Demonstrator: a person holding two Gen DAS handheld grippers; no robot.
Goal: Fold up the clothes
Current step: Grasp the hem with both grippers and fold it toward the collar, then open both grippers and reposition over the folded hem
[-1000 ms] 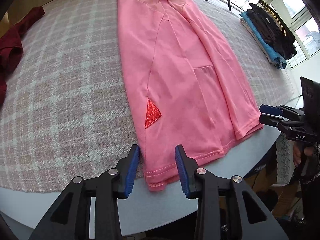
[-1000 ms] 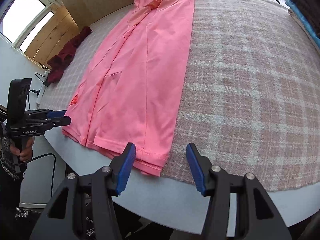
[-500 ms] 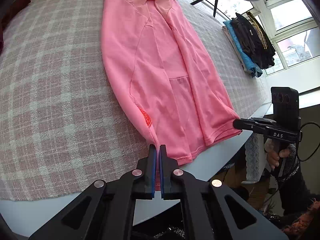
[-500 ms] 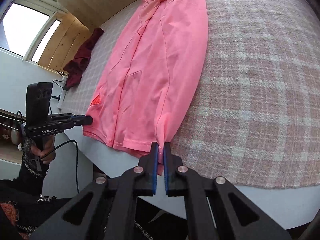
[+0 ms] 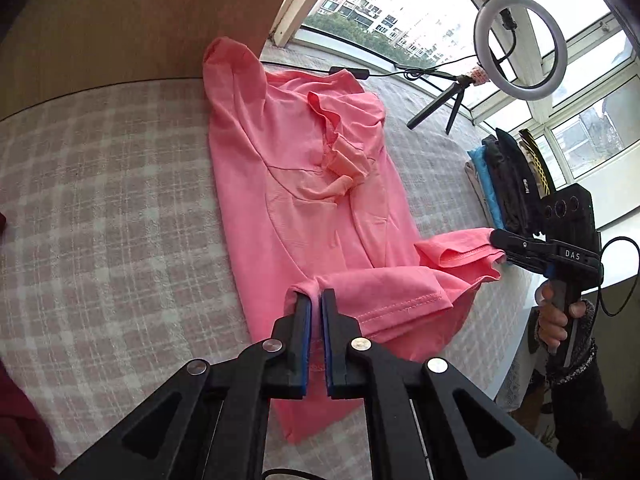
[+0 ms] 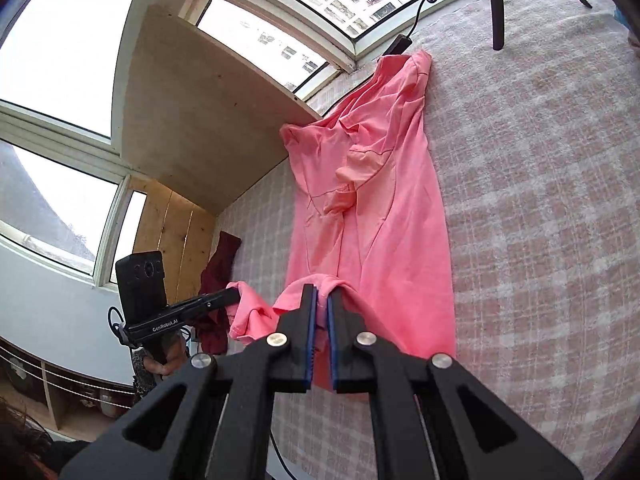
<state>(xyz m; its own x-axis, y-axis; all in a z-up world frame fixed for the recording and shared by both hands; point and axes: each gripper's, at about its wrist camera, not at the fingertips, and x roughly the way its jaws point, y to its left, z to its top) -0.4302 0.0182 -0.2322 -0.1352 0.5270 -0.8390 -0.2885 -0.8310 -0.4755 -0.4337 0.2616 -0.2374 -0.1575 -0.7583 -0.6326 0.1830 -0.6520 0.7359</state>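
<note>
A pink shirt (image 5: 304,200) lies lengthwise on the plaid-covered table (image 5: 100,208), its collar end far from me. My left gripper (image 5: 316,300) is shut on one bottom hem corner and holds it lifted over the shirt's body. My right gripper (image 6: 322,296) is shut on the other hem corner, also lifted. The right gripper shows in the left wrist view (image 5: 500,242) with pink hem in its jaws. The left gripper shows in the right wrist view (image 6: 232,296) the same way. The shirt (image 6: 380,220) sags between the two held corners.
A stack of folded clothes (image 5: 508,184) sits at the right side of the table. A ring light on a tripod (image 5: 520,46) stands at the far edge with a cable. A dark red garment (image 6: 218,280) lies at the left side. A wooden board (image 6: 192,120) backs the table.
Both grippers, shut on the hem corners half a second ago, have lifted the hem and carried it forward over the shirt toward the collar. One second ago both were open.
</note>
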